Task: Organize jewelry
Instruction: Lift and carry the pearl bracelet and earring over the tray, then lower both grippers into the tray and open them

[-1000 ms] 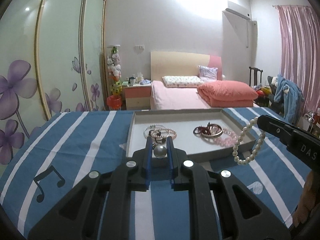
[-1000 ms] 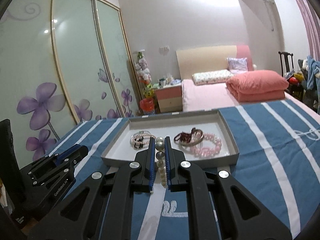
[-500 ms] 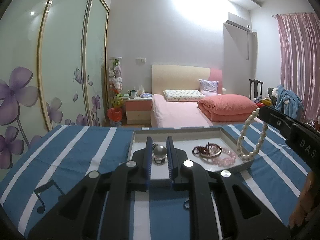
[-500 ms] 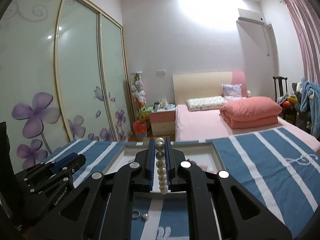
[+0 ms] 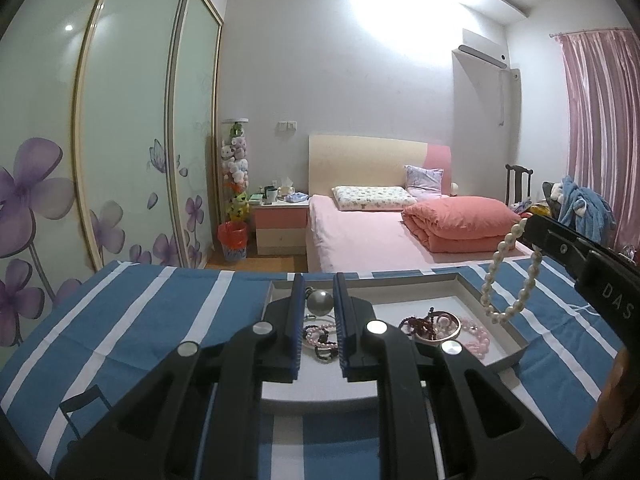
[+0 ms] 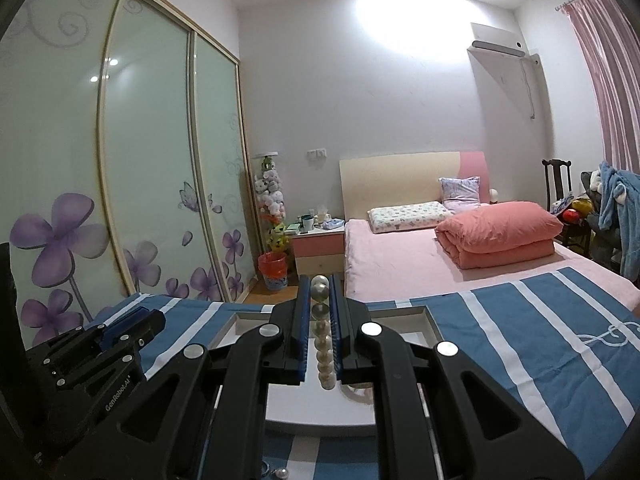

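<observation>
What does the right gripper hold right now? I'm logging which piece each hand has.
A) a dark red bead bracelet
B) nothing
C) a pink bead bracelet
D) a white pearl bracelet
D: the right gripper is shut on the white pearl bracelet, whose loop hangs from it above the tray in the left wrist view.

The supporting surface is covered with a blue cloth with white stripes (image 5: 132, 320). A shallow grey tray (image 5: 516, 350) rests directly on it. A small loose pearl (image 6: 282, 472) lies on the cloth at the near edge.
</observation>
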Motion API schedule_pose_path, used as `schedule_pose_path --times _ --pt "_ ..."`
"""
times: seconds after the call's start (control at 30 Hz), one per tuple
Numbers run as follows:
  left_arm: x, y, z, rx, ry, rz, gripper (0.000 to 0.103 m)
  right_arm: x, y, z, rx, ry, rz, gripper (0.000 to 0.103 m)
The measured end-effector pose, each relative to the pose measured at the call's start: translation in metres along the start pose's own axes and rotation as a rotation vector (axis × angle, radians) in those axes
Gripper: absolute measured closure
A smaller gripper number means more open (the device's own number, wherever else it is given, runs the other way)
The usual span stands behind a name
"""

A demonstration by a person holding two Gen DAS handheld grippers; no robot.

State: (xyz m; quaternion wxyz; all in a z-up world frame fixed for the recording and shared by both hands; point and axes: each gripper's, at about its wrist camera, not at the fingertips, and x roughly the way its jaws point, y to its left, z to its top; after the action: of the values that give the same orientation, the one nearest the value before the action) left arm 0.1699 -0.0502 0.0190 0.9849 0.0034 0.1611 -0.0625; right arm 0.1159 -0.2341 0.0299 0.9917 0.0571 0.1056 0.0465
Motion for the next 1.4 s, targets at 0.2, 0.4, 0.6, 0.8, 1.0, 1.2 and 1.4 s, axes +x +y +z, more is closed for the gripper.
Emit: schedule_pose_path --times 0.2,0.4,0.6,0.8,1.0,1.2,1.4 --pt "0.023 0.001 0.003 -0.006 0.017 -0.012 0.088 0.024 -0.007 0.001 0.016 0.032 -0.01 0.093" --pt "0.053 0.003 0.002 -0.013 0.059 -0.018 0.088 0.05 -0.017 0.002 0.045 0.072 -0.02 0.093" --pt "0.087 0.009 -0.002 -0.026 0.109 -0.018 0.088 0.077 -0.021 -0.003 0.059 0.126 -0.023 0.093" --pt "0.11 0.009 -0.011 -0.022 0.149 -0.02 0.088 0.097 -0.025 -0.013 0.069 0.176 -0.035 0.093" --pt "0.125 0.01 -0.016 -0.019 0.178 -0.026 0.088 0.106 -0.025 -0.019 0.063 0.206 -0.044 0.093" --pt "0.135 0.009 -0.02 -0.015 0.196 -0.032 0.088 0.116 -0.026 -0.02 0.066 0.224 -0.05 0.093" --pt "0.144 0.008 -0.021 -0.017 0.213 -0.033 0.087 0.126 -0.03 -0.024 0.079 0.254 -0.053 0.092"
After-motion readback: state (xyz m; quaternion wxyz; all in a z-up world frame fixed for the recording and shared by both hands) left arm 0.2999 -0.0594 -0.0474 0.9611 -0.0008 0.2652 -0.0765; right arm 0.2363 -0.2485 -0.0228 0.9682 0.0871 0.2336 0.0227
